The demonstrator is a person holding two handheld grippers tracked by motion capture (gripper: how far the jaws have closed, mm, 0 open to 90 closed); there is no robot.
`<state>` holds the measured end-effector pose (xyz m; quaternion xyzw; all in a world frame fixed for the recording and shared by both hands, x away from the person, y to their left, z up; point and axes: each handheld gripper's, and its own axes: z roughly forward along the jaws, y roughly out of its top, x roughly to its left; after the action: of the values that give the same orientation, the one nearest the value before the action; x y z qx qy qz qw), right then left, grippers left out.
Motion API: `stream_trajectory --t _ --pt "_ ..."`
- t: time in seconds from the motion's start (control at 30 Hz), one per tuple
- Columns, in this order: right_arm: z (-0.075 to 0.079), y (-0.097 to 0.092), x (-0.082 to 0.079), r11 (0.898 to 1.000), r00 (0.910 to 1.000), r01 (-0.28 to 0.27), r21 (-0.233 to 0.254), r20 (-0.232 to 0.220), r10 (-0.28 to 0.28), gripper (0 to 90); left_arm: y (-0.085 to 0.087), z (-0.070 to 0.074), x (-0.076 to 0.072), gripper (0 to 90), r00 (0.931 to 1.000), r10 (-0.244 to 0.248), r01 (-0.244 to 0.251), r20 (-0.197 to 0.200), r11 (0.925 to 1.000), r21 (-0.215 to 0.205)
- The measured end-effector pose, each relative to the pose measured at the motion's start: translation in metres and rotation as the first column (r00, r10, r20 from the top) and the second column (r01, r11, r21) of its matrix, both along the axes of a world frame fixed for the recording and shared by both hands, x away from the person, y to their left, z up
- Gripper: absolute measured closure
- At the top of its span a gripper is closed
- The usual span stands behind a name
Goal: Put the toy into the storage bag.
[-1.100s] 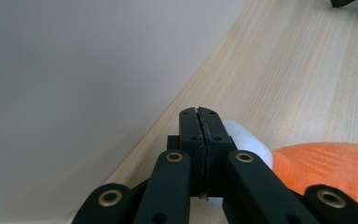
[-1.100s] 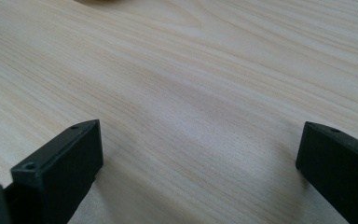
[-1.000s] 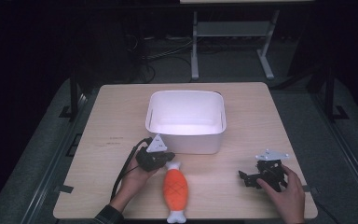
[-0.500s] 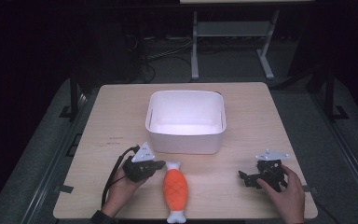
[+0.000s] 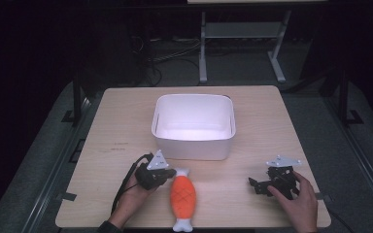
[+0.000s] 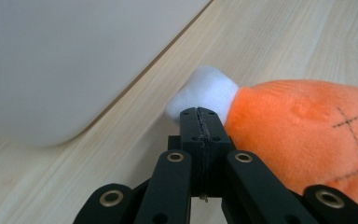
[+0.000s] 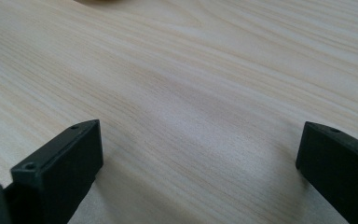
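One gripper, the left gripper (image 5: 171,173), has slid back beside the plush toy (image 5: 183,198).

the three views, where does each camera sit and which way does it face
High view: fixed above the person's side, looking forward and down on the table, white bin and plush toy; both hands with each hand-held gripper, left, right.
Left gripper view: rides the left hand-held gripper, looking along its shut jaws at the toy's white end.
Right gripper view: rides the right hand-held gripper, open jaws over bare tabletop.
Shared: the high and left gripper views both show toy and bin.
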<state>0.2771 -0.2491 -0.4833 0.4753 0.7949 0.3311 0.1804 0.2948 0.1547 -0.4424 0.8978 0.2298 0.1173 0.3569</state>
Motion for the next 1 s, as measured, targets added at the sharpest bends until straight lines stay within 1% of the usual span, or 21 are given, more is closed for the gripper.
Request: stream_trajectory --t 0.1,0.17,0.23,0.27,0.3,0.33,0.4,0.47,0.5,0.57,0.67,0.7,0.73,0.77,0.8,0.9,0.93,0.97,1.0 --pt "0.0 0.0 0.0 1.0 1.0 0.0 0.0 0.0 0.0 0.0 -0.005 0.0 0.003 89.8 1.0 -0.006 0.006 -0.001 1.0 -0.001" --pt "0.0 0.0 0.0 1.0 1.0 0.0 0.0 0.0 0.0 0.0 -0.014 0.001 0.008 89.8 0.9995 -0.032 0.032 0.0 0.9995 0.007" --pt "0.0 0.0 0.0 1.0 1.0 0.0 0.0 0.0 0.0 0.0 -0.017 0.001 0.009 89.8 0.9993 -0.038 0.039 -0.001 0.9992 0.009" --pt "0.0 0.0 0.0 1.0 1.0 0.0 0.0 0.0 0.0 0.0 -0.024 0.001 0.012 89.7 0.9984 -0.055 0.055 -0.009 0.9984 0.009" --pt "0.0 0.0 0.0 1.0 1.0 0.0 0.0 0.0 0.0 0.0 -0.027 0.001 0.013 89.7 0.9977 -0.068 0.068 -0.007 0.9976 0.014" --pt "0.0 0.0 0.0 1.0 1.0 0.0 0.0 0.0 0.0 0.0 -0.027 0.001 0.013 89.7 0.9977 -0.068 0.068 -0.007 0.9976 0.014" --pt "0.0 0.0 0.0 1.0 1.0 0.0 0.0 0.0 0.0 0.0 -0.034 0.003 0.014 89.8 0.9965 -0.083 0.083 -0.005 0.9964 0.011" --pt "0.0 0.0 0.0 1.0 1.0 0.0 0.0 0.0 0.0 0.0 -0.041 0.004 0.017 89.7 0.9943 -0.106 0.106 -0.005 0.9943 0.014" --pt "0.0 0.0 0.0 1.0 1.0 0.0 0.0 0.0 0.0 0.0 -0.041 0.004 0.017 89.7 0.9943 -0.106 0.106 -0.005 0.9943 0.014" --pt "0.0 0.0 0.0 1.0 1.0 0.0 0.0 0.0 0.0 0.0 -0.05 0.004 0.019 89.7 0.9911 -0.133 0.133 -0.009 0.991 0.016" --pt "0.0 0.0 0.0 1.0 1.0 0.0 0.0 0.0 0.0 0.0 -0.056 0.004 0.019 89.8 0.9892 -0.146 0.146 -0.013 0.9891 0.014" --pt "0.0 0.0 0.0 1.0 1.0 0.0 0.0 0.0 0.0 0.0 -0.058 0.005 0.019 89.8 0.987 -0.16 0.161 -0.012 0.9868 0.022" --pt "0.0 0.0 0.0 1.0 1.0 0.0 0.0 0.0 0.0 0.0 -0.063 0.005 0.018 89.8 0.985 -0.172 0.172 -0.016 0.9849 0.021" --pt "0.0 0.0 0.0 1.0 1.0 0.0 0.0 0.0 0.0 0.0 -0.063 0.005 0.018 89.7 0.985 -0.172 0.172 -0.016 0.9849 0.021" --pt "0.0 0.0 0.0 1.0 1.0 0.0 0.0 0.0 0.0 0.0 -0.068 0.005 0.016 89.8 0.9828 -0.184 0.185 -0.015 0.9826 0.02" --pt "0.0 0.0 0.0 1.0 1.0 0.0 0.0 0.0 0.0 0.0 -0.069 0.005 0.015 89.7 0.9807 -0.195 0.195 -0.02 0.9808 0.013" --pt "0.0 0.0 0.0 1.0 1.0 0.0 0.0 0.0 0.0 0.0 -0.067 0.007 0.015 89.7 0.9797 -0.199 0.2 -0.02 0.9795 0.025" --pt "0.0 0.0 0.0 1.0 1.0 0.0 0.0 0.0 0.0 0.0 -0.067 0.007 0.015 89.7 0.9797 -0.199 0.2 -0.02 0.9795 0.025" --pt "0.0 0.0 0.0 1.0 1.0 0.0 0.0 0.0 0.0 0.0 -0.066 0.008 0.014 89.7 0.9817 -0.19 0.19 -0.02 0.9818 0.011"
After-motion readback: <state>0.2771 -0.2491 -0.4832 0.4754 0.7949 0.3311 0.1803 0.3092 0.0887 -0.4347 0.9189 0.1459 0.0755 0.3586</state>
